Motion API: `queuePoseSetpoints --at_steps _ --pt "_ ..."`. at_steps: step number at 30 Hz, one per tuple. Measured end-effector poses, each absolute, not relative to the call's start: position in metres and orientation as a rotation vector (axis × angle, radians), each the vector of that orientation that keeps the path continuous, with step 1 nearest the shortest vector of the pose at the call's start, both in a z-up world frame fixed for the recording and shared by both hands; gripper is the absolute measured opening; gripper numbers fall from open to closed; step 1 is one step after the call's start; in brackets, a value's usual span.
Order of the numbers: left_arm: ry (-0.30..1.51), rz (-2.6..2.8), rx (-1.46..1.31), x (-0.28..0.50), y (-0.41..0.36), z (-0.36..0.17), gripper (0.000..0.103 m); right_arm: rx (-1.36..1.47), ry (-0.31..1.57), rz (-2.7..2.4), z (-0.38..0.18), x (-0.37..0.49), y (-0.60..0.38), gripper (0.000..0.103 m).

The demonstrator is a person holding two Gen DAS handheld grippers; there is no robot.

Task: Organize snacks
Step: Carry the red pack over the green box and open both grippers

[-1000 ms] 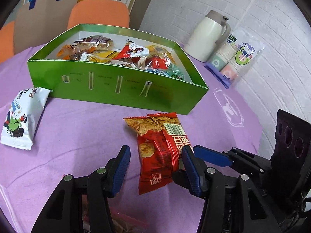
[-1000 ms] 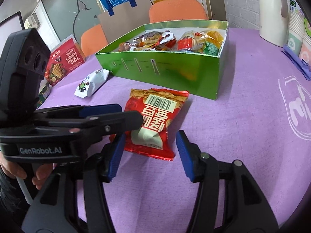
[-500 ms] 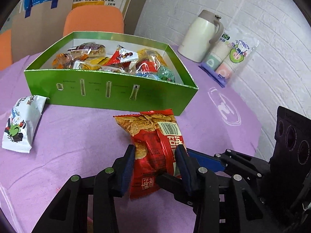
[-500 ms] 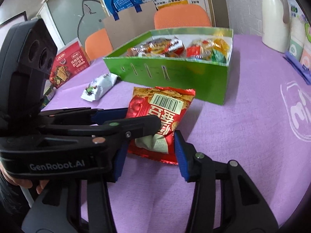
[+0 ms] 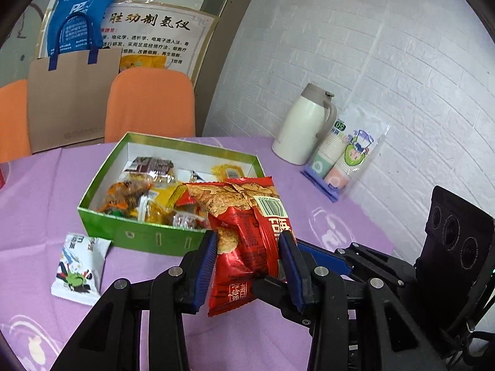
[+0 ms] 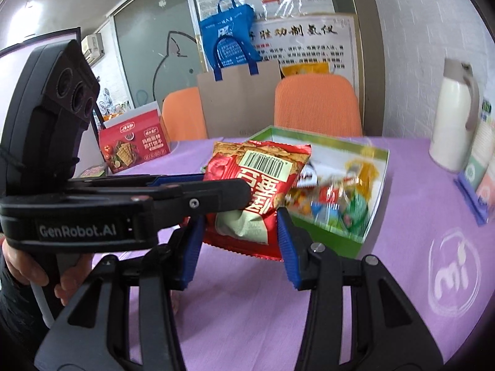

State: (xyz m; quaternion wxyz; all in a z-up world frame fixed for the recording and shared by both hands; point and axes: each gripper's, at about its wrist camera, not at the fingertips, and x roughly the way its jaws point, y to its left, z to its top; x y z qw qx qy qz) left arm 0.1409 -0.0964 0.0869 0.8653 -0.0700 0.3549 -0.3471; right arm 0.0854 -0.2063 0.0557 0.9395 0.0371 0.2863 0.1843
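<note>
Where it lay on table, red snack bag (image 5: 247, 232) now lifted in left gripper (image 5: 247, 259) jaws

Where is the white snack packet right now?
In the left wrist view the white snack packet lies flat on the purple tablecloth at lower left, just in front of the green box's near left corner, untouched.

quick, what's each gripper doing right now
Left gripper: shut on the red snack bag, lifted off the table.
Right gripper: open, holding nothing.
</note>
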Motion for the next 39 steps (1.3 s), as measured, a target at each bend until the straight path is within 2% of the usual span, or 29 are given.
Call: queuePoseSetpoints --at_steps 8,19,21,22,23,24,25,29,32,39 --pt "0.75 -0.735 -0.174 0.202 -0.109 0.098 0.041 0.058 0.554 0.362 0.065 0.144 -0.218 0.048" --pt "0.847 -0.734 -0.234 0.283 -0.136 0.055 0.041 0.078 0.612 0.33 0.032 0.21 -0.242 0.048" --pt "0.864 -0.719 -0.232 0.292 -0.138 0.047 0.042 0.055 0.638 0.317 0.024 0.221 -0.241 0.052" --pt "0.875 -0.699 -0.228 0.296 -0.138 0.042 0.053 0.038 0.653 0.31 0.022 0.225 -0.241 0.058" --pt "0.886 -0.676 -0.229 0.298 -0.138 0.039 0.073 0.018 0.666 0.291 0.019 0.227 -0.24 0.074" --pt "0.886 -0.65 -0.235 0.299 -0.136 0.036 0.081 0.002 0.658 0.261 0.017 0.226 -0.239 0.084" --pt "0.875 -0.62 -0.242 0.298 -0.133 0.034 0.087 -0.01 0.64 0.244 0.016 0.223 -0.24 0.085" --pt "0.886 -0.587 -0.233 0.299 -0.126 0.027 0.087 0.013 0.655 0.225 0.009 0.221 -0.245 0.09" --pt "0.9 -0.574 -0.231 0.294 -0.121 0.027 0.087 0.038 0.678 0.228 0.01 0.219 -0.247 0.09" --pt "0.845 -0.572 -0.208 0.251 -0.102 0.061 0.087 0.029 0.604 0.234 0.041 0.175 -0.243 0.09"
